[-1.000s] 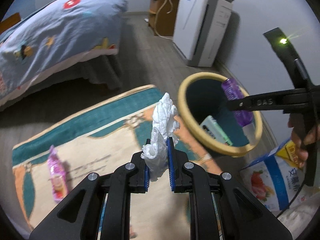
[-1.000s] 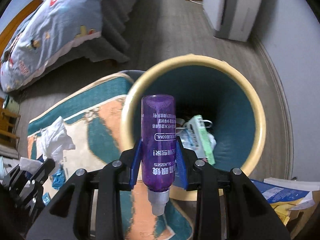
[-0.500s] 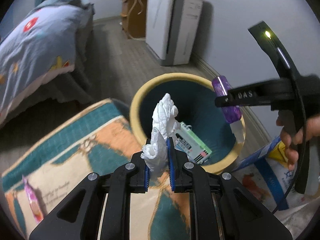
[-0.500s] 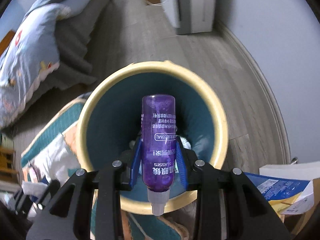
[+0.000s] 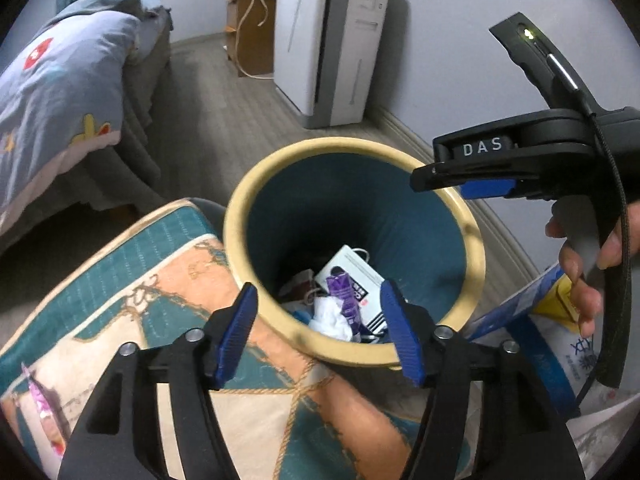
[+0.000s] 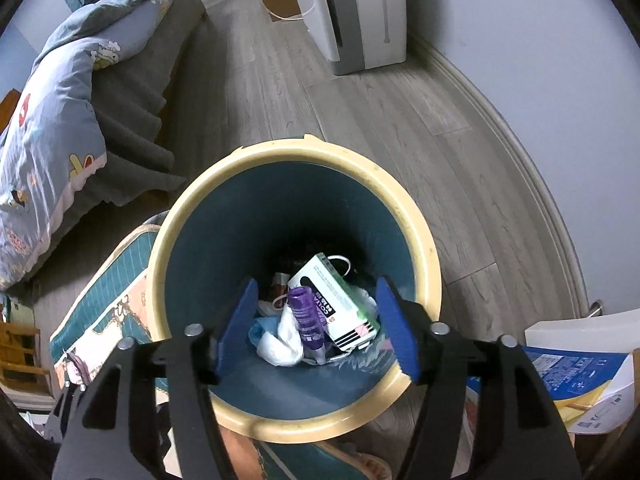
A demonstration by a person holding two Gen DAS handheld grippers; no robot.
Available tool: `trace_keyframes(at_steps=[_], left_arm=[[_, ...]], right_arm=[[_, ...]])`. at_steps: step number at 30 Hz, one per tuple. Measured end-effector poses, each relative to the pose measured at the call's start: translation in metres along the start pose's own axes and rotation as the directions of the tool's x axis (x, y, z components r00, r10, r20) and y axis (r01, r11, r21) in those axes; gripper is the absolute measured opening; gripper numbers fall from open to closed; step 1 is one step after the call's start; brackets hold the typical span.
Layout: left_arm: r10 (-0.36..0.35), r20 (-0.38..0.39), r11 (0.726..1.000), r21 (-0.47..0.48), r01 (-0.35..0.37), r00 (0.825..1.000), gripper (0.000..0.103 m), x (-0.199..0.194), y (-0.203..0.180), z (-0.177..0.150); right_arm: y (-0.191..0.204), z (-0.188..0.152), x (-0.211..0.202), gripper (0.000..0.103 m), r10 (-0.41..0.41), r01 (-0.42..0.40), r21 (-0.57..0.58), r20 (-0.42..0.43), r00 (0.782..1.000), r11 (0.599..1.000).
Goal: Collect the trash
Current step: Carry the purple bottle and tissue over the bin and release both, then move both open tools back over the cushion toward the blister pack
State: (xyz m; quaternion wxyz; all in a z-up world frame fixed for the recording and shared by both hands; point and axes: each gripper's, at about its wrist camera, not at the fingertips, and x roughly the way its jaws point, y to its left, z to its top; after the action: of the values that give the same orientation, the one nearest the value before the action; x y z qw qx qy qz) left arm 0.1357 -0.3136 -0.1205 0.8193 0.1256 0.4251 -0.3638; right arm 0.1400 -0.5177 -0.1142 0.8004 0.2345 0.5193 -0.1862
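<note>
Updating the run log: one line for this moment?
left gripper: open | right gripper: open | purple bottle, white tissue: in bin

Pink wrapper [image 5: 38,394] cut off at eight o'clock, box [image 6: 338,300] print too small, bin [image 6: 424,240] bottom dark behind trash

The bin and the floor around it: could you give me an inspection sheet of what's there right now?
Surface: grey wood floor, with a patterned rug touching the bin.
Job's things: purple bottle, white tissue and a white-green box lie inside the yellow-rimmed bin.
Clutter: pink wrapper on the rug; blue-white bag beside the bin.
Grippers: left hand-held gripper open over the bin, empty; right hand-held gripper open over the bin, empty.
Cables: black cable on the right tool; cord by the cabinet.
Surroundings: bed with blue quilt, white appliance, wall.
</note>
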Motion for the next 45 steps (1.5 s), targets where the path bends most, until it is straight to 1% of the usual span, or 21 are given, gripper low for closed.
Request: trace_keyframes(at_steps=[1, 3, 4, 7, 11, 15, 18, 20, 24, 26, 29, 31, 32, 35, 37, 40, 42, 44, 45], left_arm=[[0.006, 0.003, 1.0, -0.005, -0.006, 1.0, 0.068, -0.004, 0.002, -0.001], [0.027, 0.009, 1.0, -0.012, -0.027, 1.0, 0.074, -0.012, 0.007, -0.002], [0.038, 0.015, 0.999, -0.014, -0.038, 0.999, 0.077, -0.017, 0.01, -0.003], [0.066, 0.034, 0.998, -0.022, -0.065, 0.997, 0.08, -0.036, 0.021, -0.007], [0.118, 0.059, 0.992, -0.061, -0.115, 0.991, 0.086, -0.064, 0.04, -0.015], [0.159, 0.08, 0.981, -0.123, -0.149, 0.984, 0.087, -0.096, 0.064, -0.028], [0.198, 0.085, 0.97, -0.161, -0.183, 0.977, 0.087, -0.117, 0.078, -0.042], [0.219, 0.083, 0.964, -0.175, -0.202, 0.972, 0.087, -0.129, 0.086, -0.051], [0.279, 0.081, 0.948, -0.183, -0.26, 0.957, 0.087, -0.155, 0.097, -0.072], [0.293, 0.082, 0.94, -0.204, -0.272, 0.953, 0.087, -0.167, 0.103, -0.082], [0.305, 0.08, 0.925, -0.26, -0.276, 0.949, 0.087, -0.186, 0.116, -0.101], [0.32, 0.078, 0.918, -0.274, -0.288, 0.944, 0.087, -0.195, 0.12, -0.111], [0.337, 0.074, 0.909, -0.284, -0.305, 0.938, 0.087, -0.202, 0.125, -0.118], [0.362, 0.058, 0.89, -0.32, -0.326, 0.93, 0.087, -0.214, 0.137, -0.134], [0.379, 0.042, 0.872, -0.351, -0.342, 0.924, 0.087, -0.221, 0.149, -0.147], [0.409, -0.003, 0.84, -0.388, -0.378, 0.912, 0.087, -0.225, 0.164, -0.169], [0.412, -0.044, 0.825, -0.407, -0.393, 0.91, 0.087, -0.223, 0.173, -0.185], [0.411, -0.078, 0.811, -0.424, -0.404, 0.908, 0.087, -0.221, 0.179, -0.2], [0.401, -0.105, 0.804, -0.436, -0.404, 0.91, 0.087, -0.217, 0.183, -0.21]], right_arm=[[0.001, 0.0, -0.001, 0.068, 0.002, -0.002, -0.004, 0.003, 1.0, 1.0], [0.009, -0.001, -0.006, 0.078, 0.009, -0.009, -0.026, 0.012, 1.0, 1.0], [0.014, -0.001, -0.008, 0.079, 0.012, -0.012, -0.04, 0.019, 1.0, 0.999], [0.03, -0.005, -0.022, 0.082, 0.005, 0.001, -0.1, 0.053, 0.999, 0.995], [0.049, -0.013, -0.038, 0.086, 0.018, -0.007, -0.14, 0.079, 0.997, 0.99], [0.075, -0.027, -0.058, 0.089, 0.073, -0.053, -0.188, 0.101, 0.992, 0.981], [0.097, -0.037, -0.068, 0.089, 0.095, -0.067, -0.234, 0.11, 0.989, 0.97], [0.113, -0.045, -0.076, 0.089, 0.11, -0.076, -0.263, 0.118, 0.987, 0.962], [0.138, -0.06, -0.087, 0.09, 0.134, -0.088, -0.308, 0.131, 0.982, 0.947], [0.15, -0.068, -0.093, 0.091, 0.148, -0.097, -0.329, 0.134, 0.98, 0.939], [0.167, -0.081, -0.101, 0.094, 0.166, -0.104, -0.362, 0.144, 0.975, 0.926], [0.175, -0.088, -0.104, 0.095, 0.175, -0.109, -0.375, 0.147, 0.974, 0.921], [0.182, -0.094, -0.105, 0.096, 0.183, -0.119, -0.381, 0.138, 0.973, 0.917], [0.197, -0.109, -0.103, 0.096, 0.206, -0.147, -0.394, 0.111, 0.972, 0.907], [0.212, -0.121, -0.1, 0.096, 0.212, -0.153, -0.424, 0.095, 0.973, 0.893], [0.229, -0.136, -0.094, 0.096, 0.205, -0.145, -0.462, 0.082, 0.975, 0.875], [0.236, -0.145, -0.087, 0.096, 0.199, -0.147, -0.466, 0.065, 0.978, 0.873], [0.242, -0.154, -0.077, 0.096, 0.204, -0.169, -0.451, 0.028, 0.979, 0.876], [0.245, -0.157, -0.071, 0.096, 0.204, -0.181, -0.441, 0.004, 0.979, 0.879]])
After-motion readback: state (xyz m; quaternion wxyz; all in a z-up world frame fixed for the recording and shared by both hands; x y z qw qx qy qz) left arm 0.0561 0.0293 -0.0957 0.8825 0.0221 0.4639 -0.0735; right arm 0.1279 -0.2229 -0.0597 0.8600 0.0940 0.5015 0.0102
